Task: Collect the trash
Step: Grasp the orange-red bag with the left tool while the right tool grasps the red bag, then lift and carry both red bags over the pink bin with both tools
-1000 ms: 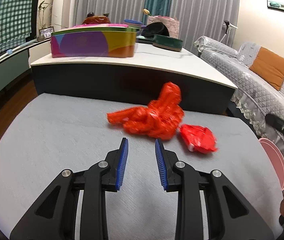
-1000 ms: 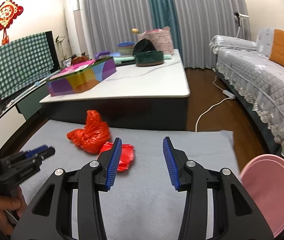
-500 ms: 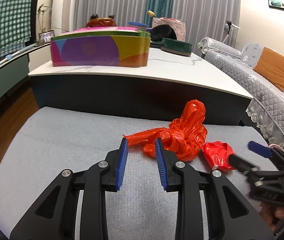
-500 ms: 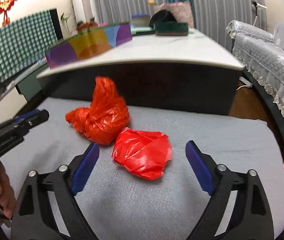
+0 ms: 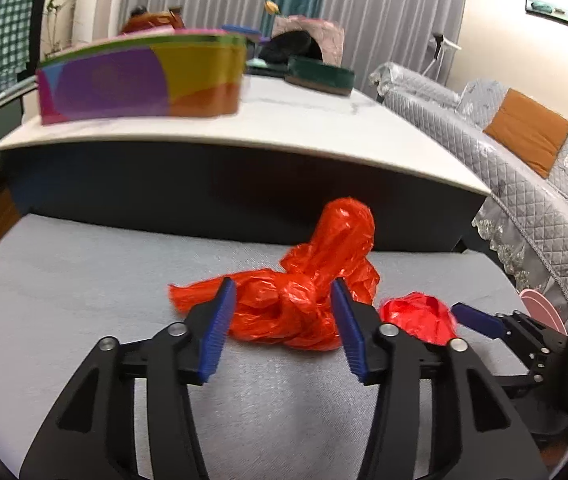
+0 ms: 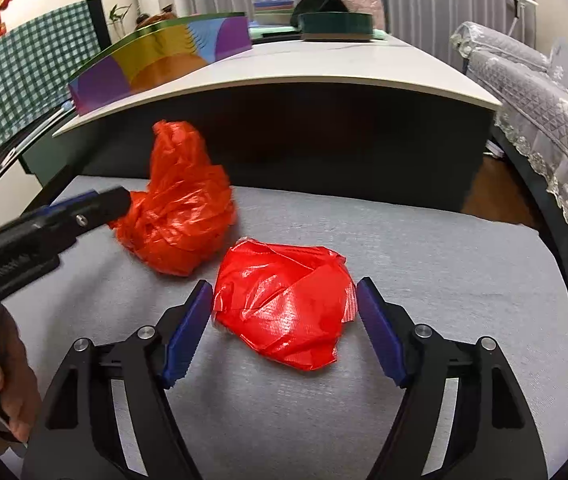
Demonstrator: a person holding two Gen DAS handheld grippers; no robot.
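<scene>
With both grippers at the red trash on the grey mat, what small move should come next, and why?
Probably close both. The right gripper, jaws just narrowing, straddles the red wad; the left gripper, jaws just widening, straddles the orange-red bag. Neither looks pinched yet.

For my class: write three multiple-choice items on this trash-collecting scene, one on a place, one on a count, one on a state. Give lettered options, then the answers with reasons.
1. Where does the orange bag lie?
A. on the grey mat
B. on the white table
C. on the sofa

2. How many crumpled bags are on the grey mat?
A. one
B. two
C. four

3. How do the right gripper's jaws stand?
A. shut with nothing between
B. apart, either side of the red bag
C. clamped on the pink plate

Answers: 1 A, mat shows all round it. 2 B, the orange bag and the red bag. 3 B, gaps show at both pads.
</scene>
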